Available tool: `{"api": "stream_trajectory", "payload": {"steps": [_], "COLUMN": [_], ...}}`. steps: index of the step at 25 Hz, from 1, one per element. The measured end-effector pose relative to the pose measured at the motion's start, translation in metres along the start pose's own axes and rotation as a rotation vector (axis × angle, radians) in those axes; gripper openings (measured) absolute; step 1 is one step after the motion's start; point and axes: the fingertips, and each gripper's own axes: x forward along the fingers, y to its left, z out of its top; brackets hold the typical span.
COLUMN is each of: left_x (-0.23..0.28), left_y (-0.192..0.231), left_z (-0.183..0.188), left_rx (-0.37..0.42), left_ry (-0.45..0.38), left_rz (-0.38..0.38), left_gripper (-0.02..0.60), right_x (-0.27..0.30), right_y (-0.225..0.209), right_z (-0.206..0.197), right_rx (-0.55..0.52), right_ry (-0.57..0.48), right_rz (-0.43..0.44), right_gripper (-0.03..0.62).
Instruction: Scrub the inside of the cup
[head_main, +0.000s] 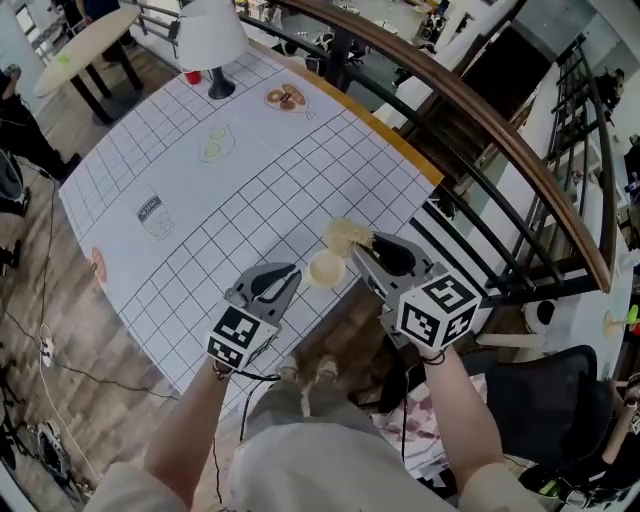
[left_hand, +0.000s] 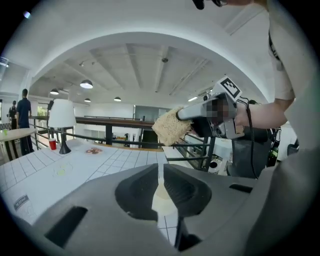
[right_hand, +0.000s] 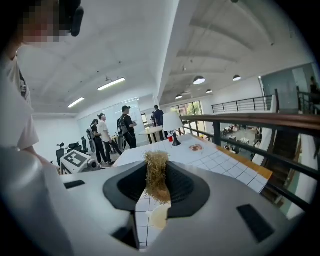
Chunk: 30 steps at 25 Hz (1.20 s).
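In the head view both grippers hover over the near edge of the table. My left gripper (head_main: 290, 278) is shut on the wall of a small cream cup (head_main: 327, 269), which juts out from its tips. My right gripper (head_main: 365, 250) is shut on a straw-coloured fibrous scrubber (head_main: 346, 236), held just above and behind the cup. The left gripper view shows the cup (left_hand: 162, 200) as a pale sliver between the jaws, with the scrubber (left_hand: 171, 127) hanging ahead. In the right gripper view the scrubber (right_hand: 157, 175) sits between the jaws and the cup (right_hand: 160, 216) is just below it.
A table under a white grid cloth (head_main: 200, 170) carries a white lamp (head_main: 212, 40) and a red cup (head_main: 192, 77) at its far end. A wood-topped railing (head_main: 500, 130) runs along the right. Several people (right_hand: 115, 130) stand beyond the table.
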Motion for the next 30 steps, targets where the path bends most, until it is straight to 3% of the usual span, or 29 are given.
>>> {"api": "stream_trajectory", "payload": {"steps": [5, 8, 12, 20, 23, 30], "left_x": [-0.024, -0.042, -0.061, -0.089, -0.1, -0.122], "left_y": [-0.013, -0.019, -0.031, -0.052, -0.063, -0.083], "left_z": [0.066, 0.102, 0.141, 0.199, 0.218, 0.237], "left_rx": [0.02, 0.019, 0.143, 0.157, 0.177, 0.221], "left_ry": [-0.135, -0.202, -0.286, -0.379, -0.406, -0.455], "left_rz": [0.006, 0.032, 0.059, 0.036, 0.009, 0.061], "left_gripper": [0.028, 0.026, 0.017, 0.014, 0.014, 0.014], "right_x": [-0.033, -0.055, -0.083, -0.124, -0.14, -0.172], "right_y": [0.017, 0.033, 0.049, 0.067, 0.077, 0.101], "right_z": [0.039, 0.061, 0.089, 0.119, 0.128, 0.141], "right_rx": [-0.007, -0.064, -0.154, -0.331, -0.344, -0.359], "right_ry": [-0.133, -0.187, -0.291, -0.374, -0.416, -0.482], "right_rz": [-0.012, -0.023, -0.043, -0.141, -0.155, -0.152], "right_gripper": [0.103, 0.103, 0.106, 0.106, 0.106, 0.106]}}
